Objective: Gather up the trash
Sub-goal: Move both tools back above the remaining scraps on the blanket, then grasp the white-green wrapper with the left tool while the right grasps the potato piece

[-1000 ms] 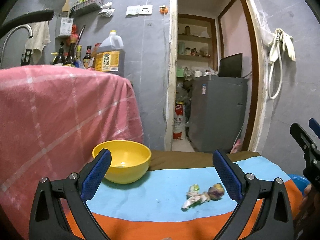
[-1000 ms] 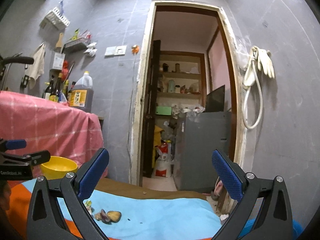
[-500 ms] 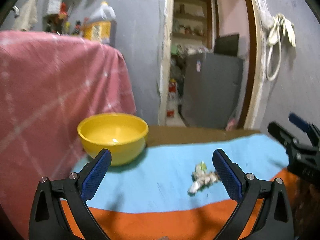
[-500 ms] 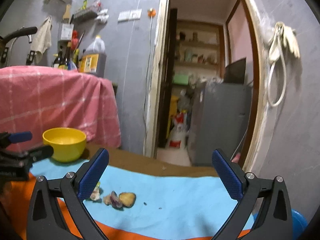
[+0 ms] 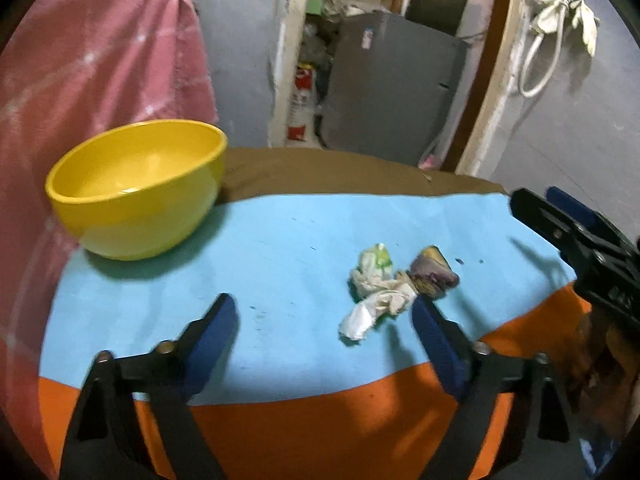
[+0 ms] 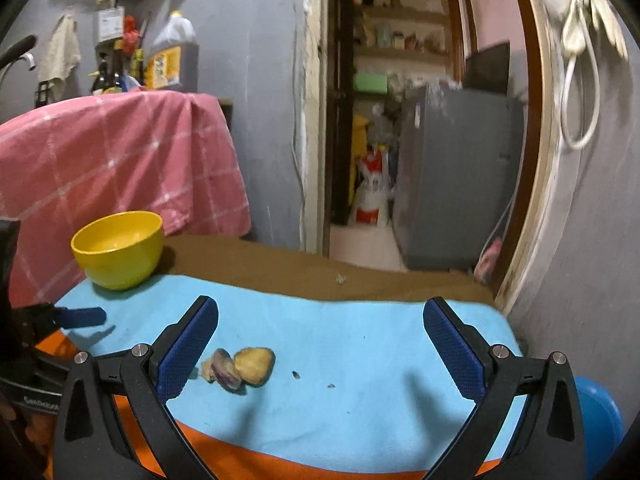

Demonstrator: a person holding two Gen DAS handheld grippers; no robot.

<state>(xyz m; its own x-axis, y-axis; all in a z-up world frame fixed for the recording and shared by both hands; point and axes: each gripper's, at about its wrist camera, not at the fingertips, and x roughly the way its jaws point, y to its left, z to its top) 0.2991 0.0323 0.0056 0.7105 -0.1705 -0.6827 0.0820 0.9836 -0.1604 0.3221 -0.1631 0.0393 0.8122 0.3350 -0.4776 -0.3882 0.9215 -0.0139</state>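
A crumpled white tissue [image 5: 378, 292] lies on the blue mat [image 5: 280, 248], touching a purple-brown peel scrap [image 5: 434, 272]. My left gripper [image 5: 323, 308] hovers just before them. Its jaws are closing, and the tissue sits near its right fingertip with no pad pressing on it. A yellow bowl [image 5: 136, 184] stands empty at the mat's back left. In the right wrist view, my right gripper [image 6: 320, 312] is wide open above the mat. The peel pieces [image 6: 244, 368] lie by its left finger. The bowl [image 6: 120, 248] is at the far left.
A pink checked cloth [image 5: 88, 60] drapes over something tall behind the bowl. An orange strip [image 5: 320, 420] borders the mat in front and brown cloth [image 6: 320, 268] behind. A blue round object [image 6: 596, 408] sits low on the right. An open doorway and a grey cabinet [image 6: 452, 176] are beyond.
Both grippers have tipped downward and come closer to the mat. The left jaws now stand narrower than before, with the tissue and peel nearer to them.
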